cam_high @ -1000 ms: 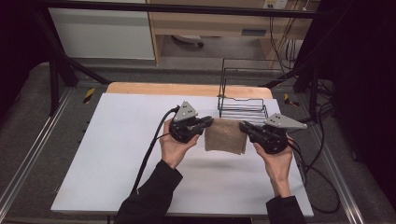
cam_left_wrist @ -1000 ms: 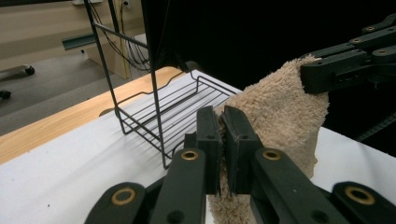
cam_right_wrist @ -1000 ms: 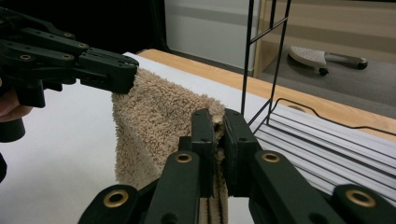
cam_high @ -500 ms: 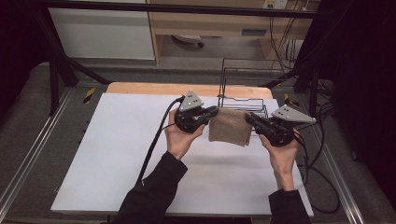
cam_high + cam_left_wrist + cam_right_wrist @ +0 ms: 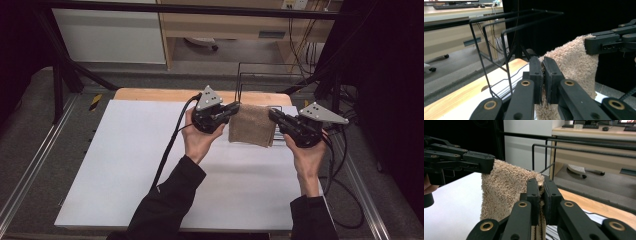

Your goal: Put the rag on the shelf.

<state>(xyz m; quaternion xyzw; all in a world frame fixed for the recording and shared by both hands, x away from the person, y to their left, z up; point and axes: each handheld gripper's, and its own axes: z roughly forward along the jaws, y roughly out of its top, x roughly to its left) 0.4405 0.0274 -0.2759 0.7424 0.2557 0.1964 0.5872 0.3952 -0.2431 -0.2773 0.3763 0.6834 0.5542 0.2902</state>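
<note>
Beige terry towel (image 5: 251,125), folded, hangs in the air between the two grippers, raised off the white surface (image 5: 130,165) and just in front of the black wire rack (image 5: 260,80), which stands at about 12 o'clock from it. Left gripper (image 5: 235,107) grips the towel's upper corner on the 9 o'clock side; in the left gripper view its fingers (image 5: 535,75) are pressed together on a fold of the pile. Right gripper (image 5: 274,115) grips the opposite upper corner on the 3 o'clock side; in the right gripper view its fingers (image 5: 533,195) are likewise clamped on the cloth edge, the rest of the towel (image 5: 504,192) drooping below. Each gripper is carried in one of the person's hands, forearms entering from 6 o'clock. Top edge of the towel runs nearly level between the two grips. Rack bars (image 5: 506,65) show close behind the towel (image 5: 574,62) in the left gripper view; whether cloth touches wire cannot be told. Wooden board edge (image 5: 150,94) lies at 12 o'clock on the surface.
</note>
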